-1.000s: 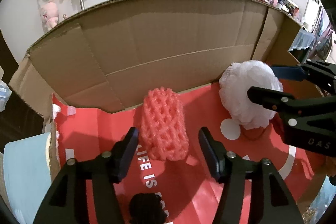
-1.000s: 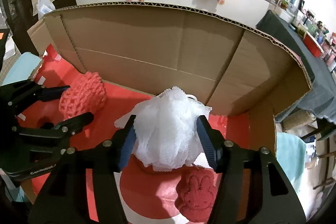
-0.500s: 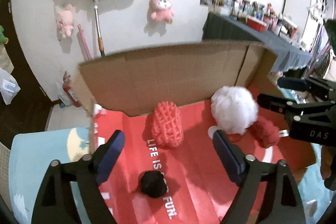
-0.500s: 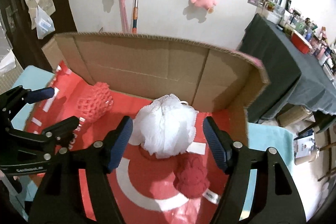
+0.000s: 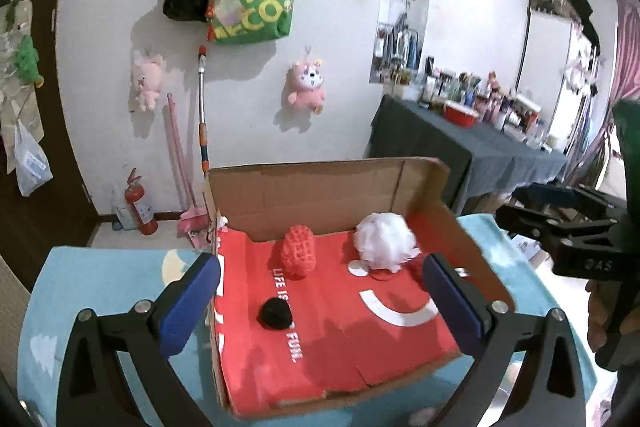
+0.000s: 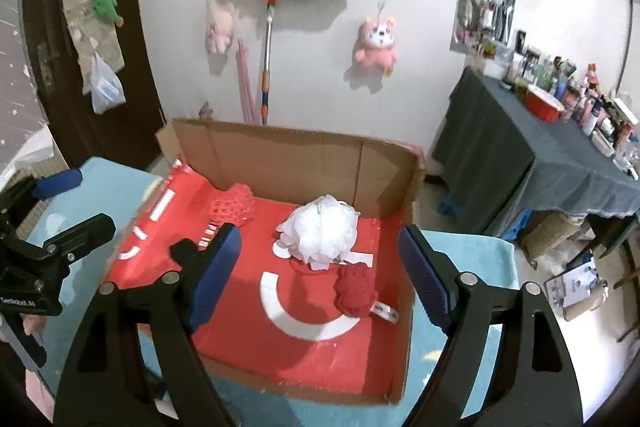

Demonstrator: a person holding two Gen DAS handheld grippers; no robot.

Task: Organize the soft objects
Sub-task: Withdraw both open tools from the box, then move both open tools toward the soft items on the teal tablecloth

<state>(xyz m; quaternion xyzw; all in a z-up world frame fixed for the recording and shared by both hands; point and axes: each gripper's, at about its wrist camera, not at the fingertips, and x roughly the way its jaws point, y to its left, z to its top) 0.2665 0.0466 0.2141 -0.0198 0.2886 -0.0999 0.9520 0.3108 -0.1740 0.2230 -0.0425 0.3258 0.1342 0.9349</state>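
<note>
right wrist: white puff (image 6: 322, 235) beyond wide-apart right tongs (image 6: 320, 275)

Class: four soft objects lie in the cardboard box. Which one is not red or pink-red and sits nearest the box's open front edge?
The small black pom-pom. The white mesh puff, coral net sleeve and red bunny toy all lie further back; it alone is black.

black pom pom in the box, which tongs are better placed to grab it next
Left, probably. The black pom pom lies on the box's left side, ahead of the open left tongs; the open right tongs face the white pouf.
</note>
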